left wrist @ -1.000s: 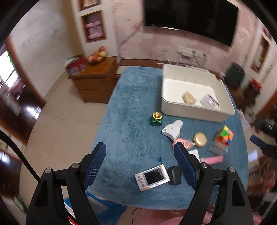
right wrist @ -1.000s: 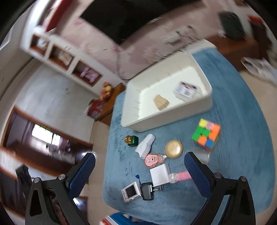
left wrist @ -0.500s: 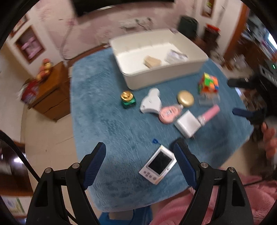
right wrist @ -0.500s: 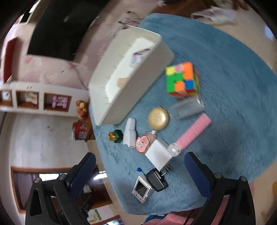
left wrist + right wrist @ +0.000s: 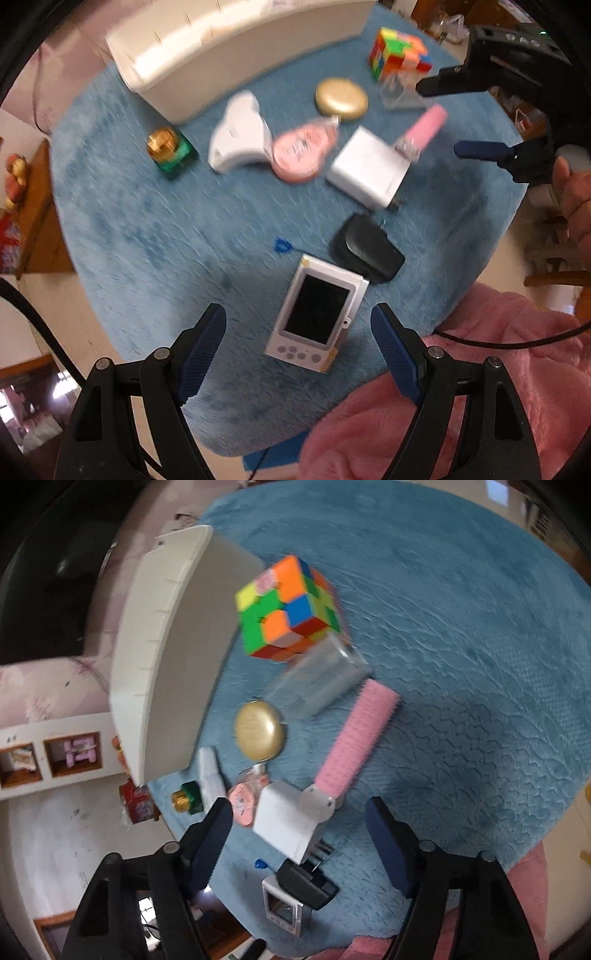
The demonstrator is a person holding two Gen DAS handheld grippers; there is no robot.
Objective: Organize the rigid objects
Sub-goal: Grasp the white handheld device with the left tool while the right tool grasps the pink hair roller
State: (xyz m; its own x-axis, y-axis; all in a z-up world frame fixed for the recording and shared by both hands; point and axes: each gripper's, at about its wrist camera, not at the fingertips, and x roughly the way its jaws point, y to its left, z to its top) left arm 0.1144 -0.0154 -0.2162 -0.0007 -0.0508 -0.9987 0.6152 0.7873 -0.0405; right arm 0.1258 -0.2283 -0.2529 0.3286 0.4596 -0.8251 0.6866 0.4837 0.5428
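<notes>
Left gripper (image 5: 298,334) fingers spread wide around the white handheld device (image 5: 317,318) at lower centre, right gripper (image 5: 299,830) fingers open above the white charger (image 5: 286,823), nothing held.

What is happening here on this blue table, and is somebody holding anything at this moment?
A person is sorting small objects on the blue cloth toward a white bin. Nothing is held yet. The left tool is open, and the small white device with a screen lies between its fingers in the view. The right tool is also open, above the white charger and the pink brush. The puzzle cube and gold compact lie on the cloth.
</notes>
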